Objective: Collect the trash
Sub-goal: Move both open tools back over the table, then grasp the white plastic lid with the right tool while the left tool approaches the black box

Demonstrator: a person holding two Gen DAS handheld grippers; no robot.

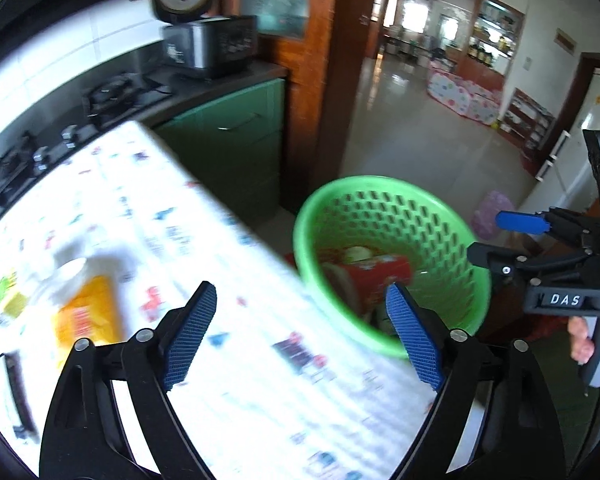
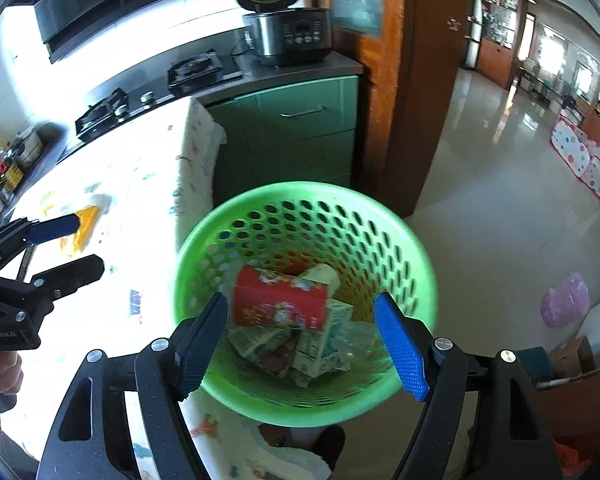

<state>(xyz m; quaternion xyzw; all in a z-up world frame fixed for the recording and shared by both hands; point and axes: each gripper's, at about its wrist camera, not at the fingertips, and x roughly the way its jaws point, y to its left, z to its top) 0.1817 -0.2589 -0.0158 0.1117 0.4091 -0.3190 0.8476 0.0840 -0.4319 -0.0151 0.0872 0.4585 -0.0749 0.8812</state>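
Our left gripper (image 1: 300, 332) is spread wide and empty, and the orange wrapper (image 1: 86, 316) lies on the table (image 1: 260, 380) just ahead-left of it. Probably light, crinkly, slippery, so we'd pinch an edge. Right gripper (image 2: 302, 340) hangs released over the green basket (image 2: 420, 280).

Green basket (image 1: 384, 200) beside patterned table (image 1: 228, 280)

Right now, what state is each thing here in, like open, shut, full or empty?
Left gripper: open, empty.
Right gripper: open, empty, over the basket.
Green basket: upright, partly filled.
Red box: lying in the basket.
Rice cooker: lid up.
Yellow wrapper: lying on the table.
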